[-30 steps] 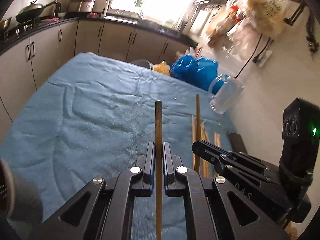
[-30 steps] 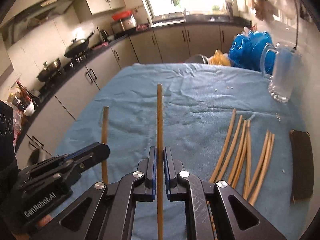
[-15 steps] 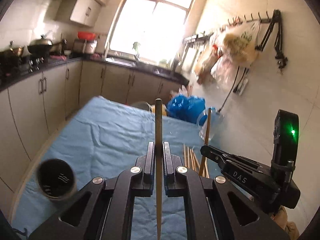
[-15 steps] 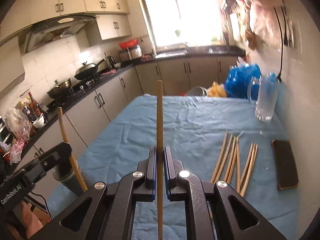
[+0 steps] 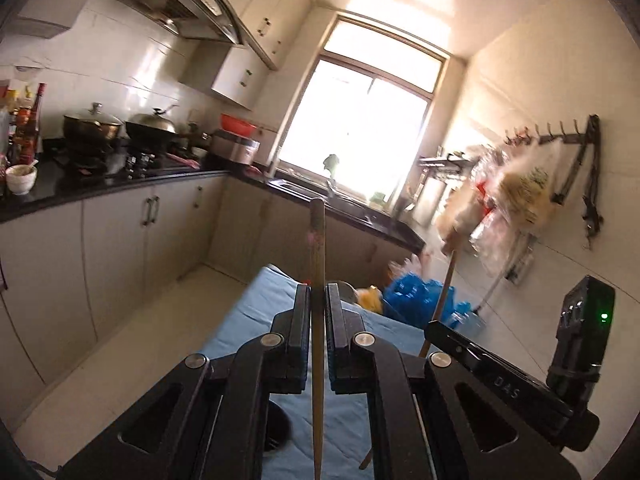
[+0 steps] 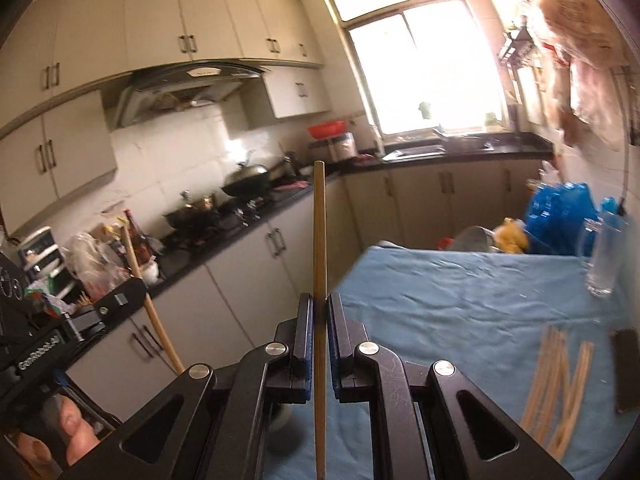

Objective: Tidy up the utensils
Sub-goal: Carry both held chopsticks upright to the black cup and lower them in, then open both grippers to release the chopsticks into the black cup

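My left gripper (image 5: pixel 318 300) is shut on a brown chopstick (image 5: pixel 317 248) that stands upright between its jaws. My right gripper (image 6: pixel 319 308) is shut on another chopstick (image 6: pixel 319 220), also upright. Both are raised above the blue-clothed table (image 6: pixel 460 292). Several loose chopsticks (image 6: pixel 556 364) lie on the cloth at the right in the right wrist view. A dark round holder (image 5: pixel 280 424) shows partly under the left gripper's fingers. The right gripper body (image 5: pixel 500 384) with its chopstick (image 5: pixel 444 288) shows in the left wrist view.
A clear glass jug (image 6: pixel 604 256) and blue plastic bags (image 6: pixel 560 212) stand at the table's far right. A dark phone-like slab (image 6: pixel 626 368) lies beside the loose chopsticks. Kitchen counters with pots (image 6: pixel 244 184) run along the left.
Both grippers have tilted upward and lifted with their chopsticks, so the views now show the kitchen walls and window more than the table. The holder has slid under the left gripper.
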Motion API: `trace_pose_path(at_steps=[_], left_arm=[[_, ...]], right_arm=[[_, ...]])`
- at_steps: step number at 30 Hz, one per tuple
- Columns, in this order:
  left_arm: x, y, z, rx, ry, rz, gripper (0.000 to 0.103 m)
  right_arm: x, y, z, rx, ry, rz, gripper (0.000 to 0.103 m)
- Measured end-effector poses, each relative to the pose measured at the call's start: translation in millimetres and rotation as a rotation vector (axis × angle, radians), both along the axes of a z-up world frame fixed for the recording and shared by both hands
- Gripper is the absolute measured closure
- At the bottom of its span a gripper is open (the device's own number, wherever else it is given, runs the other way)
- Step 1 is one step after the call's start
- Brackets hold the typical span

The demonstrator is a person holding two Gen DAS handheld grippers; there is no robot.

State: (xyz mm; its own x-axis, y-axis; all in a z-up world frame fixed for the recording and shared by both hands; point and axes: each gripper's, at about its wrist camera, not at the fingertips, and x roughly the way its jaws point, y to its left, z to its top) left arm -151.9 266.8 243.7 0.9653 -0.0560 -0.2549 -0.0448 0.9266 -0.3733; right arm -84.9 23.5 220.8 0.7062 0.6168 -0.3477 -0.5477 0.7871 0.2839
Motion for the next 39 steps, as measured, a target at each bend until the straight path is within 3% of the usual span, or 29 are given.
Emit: trace_pose_path(at_steps=[9,15,23,28,29,30,32,34,36,39], left_arm=[[44,38,-16,0.024,0.044,0.065,0.097],[72,40,-46,0.042,0.124,0.042,0.097],[83,38,-74,0.024,0.217,0.031,0.096],[78,36,-77,0.023,0.230,0.039,0.096],[77,36,-76,0.020,0.231,0.040,0.094],[74,35,-75,0.015,0.233,0.045,0.085],[69,36,-72,0.008,0.227,0.056,0.069],[61,37,-69,0.005,0.213,0.075,0.066],[54,38,-64,0.003,0.210,0.091,0.064],[39,40,-57,-0.015,0.200,0.119,0.064]], right_arm=[[28,72,0,0.073,0.006,0.041,0.095],[45,108,-32,-0.023,0.039,0.023,0.095],[58,113,-79,-0.115,0.151,0.034,0.095],[58,110,-88,-0.117,0.180,0.043,0.094],[58,109,-88,-0.116,0.181,0.041,0.094],[57,108,-88,-0.117,0.180,0.039,0.093],[54,107,-87,-0.117,0.174,0.040,0.085],[52,104,-85,-0.112,0.167,0.033,0.064],[48,98,-83,-0.101,0.160,0.023,0.059],[44,88,-80,-0.089,0.160,0.012,0.058]])
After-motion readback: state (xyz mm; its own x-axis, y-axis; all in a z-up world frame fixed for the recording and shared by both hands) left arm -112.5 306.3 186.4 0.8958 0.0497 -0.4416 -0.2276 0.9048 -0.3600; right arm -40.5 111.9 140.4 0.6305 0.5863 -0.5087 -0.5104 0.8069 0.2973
